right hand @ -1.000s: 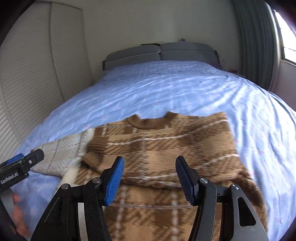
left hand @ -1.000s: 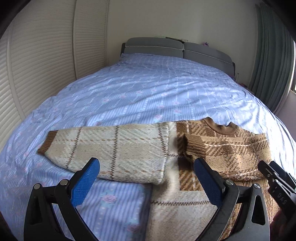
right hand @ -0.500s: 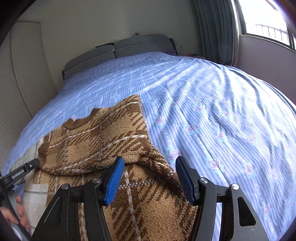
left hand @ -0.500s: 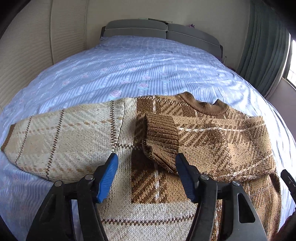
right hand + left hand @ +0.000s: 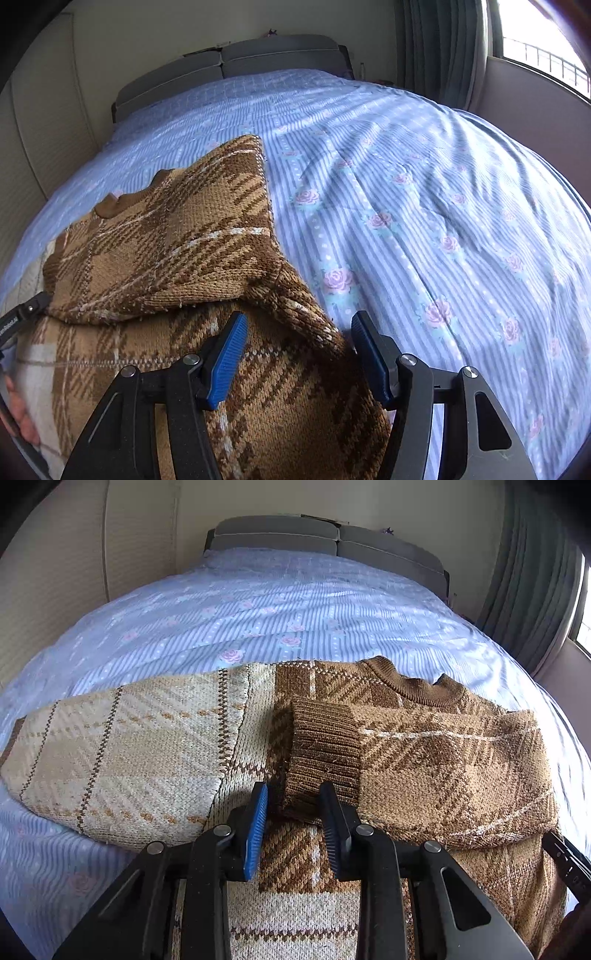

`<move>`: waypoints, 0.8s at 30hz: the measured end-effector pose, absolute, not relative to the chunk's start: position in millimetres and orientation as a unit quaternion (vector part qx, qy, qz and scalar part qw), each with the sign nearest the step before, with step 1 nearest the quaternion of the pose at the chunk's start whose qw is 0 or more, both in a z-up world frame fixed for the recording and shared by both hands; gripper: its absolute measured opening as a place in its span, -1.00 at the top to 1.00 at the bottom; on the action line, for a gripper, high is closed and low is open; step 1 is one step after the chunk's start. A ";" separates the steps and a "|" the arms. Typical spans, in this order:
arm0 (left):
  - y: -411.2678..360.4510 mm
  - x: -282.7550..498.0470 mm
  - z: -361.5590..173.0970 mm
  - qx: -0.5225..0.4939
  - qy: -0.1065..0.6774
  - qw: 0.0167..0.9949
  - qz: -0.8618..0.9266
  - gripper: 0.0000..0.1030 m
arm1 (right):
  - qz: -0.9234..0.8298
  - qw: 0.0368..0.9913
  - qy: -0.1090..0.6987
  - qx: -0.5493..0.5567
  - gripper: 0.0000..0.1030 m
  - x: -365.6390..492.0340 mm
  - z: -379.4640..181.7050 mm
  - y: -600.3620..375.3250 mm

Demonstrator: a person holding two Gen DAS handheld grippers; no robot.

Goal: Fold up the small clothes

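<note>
Knitted brown-and-cream plaid wool makes up the sweater, which lies flat on the bed across the lower half of both frames. Its weave is coarse and nubbly, the ribbed cuff ridged like corduroy, the collar a dark rounded band. One brown sleeve is folded across the chest; the cream sleeve stretches flat toward the left edge. Beneath it, the bedspread is smooth blue striped cotton printed with pink roses.

Only the left wrist view shows the cream sleeve and the cuff end; the right wrist view instead shows the sweater's right-hand edge, the bare bedspread beyond, and a bright window at upper right.

Compared with half a second ago, the left claw has narrowed, its blue pads now bracketing the cuff's lower corner, not visibly pinching it. The right claw stands apart over the folded sleeve's shoulder ridge, much as before.
</note>
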State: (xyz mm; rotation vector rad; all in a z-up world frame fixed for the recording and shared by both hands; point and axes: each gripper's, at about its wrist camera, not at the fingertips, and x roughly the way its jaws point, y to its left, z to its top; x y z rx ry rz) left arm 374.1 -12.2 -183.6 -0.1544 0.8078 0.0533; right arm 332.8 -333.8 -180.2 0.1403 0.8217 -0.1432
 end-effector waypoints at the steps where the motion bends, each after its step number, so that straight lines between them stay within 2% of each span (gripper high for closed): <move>1: -11.4 374.3 -183.4 -0.075 0.393 0.916 0.027 0.43 | -0.068 0.912 0.400 0.061 -0.17 336.8 -180.3 -332.1; 5: -13.0 374.5 -183.7 -0.069 0.394 0.916 0.032 0.43 | -0.073 0.915 0.396 0.038 -0.17 352.2 -178.4 -328.5; 8: -14.5 374.9 -185.8 -0.067 0.395 0.916 0.034 0.43 | -0.082 0.914 0.390 0.068 -0.18 351.8 -177.2 -342.0; 11: -14.6 375.9 -188.9 -0.066 0.397 0.915 0.035 0.42 | -0.101 0.906 0.398 0.099 -0.41 344.9 -187.3 -358.5; 18: -8.9 371.7 -187.7 -0.067 0.393 0.916 0.034 0.37 | -0.112 0.903 0.402 0.101 -0.46 335.4 -189.1 -360.9; 20: -7.5 369.4 -186.7 -0.064 0.393 0.917 0.038 0.21 | -0.114 0.905 0.401 0.089 -0.46 329.0 -186.8 -357.4; 24: -8.2 363.1 -182.2 -0.049 0.388 0.919 0.042 0.17 | -0.113 0.911 0.390 0.069 -0.46 311.9 -177.0 -357.6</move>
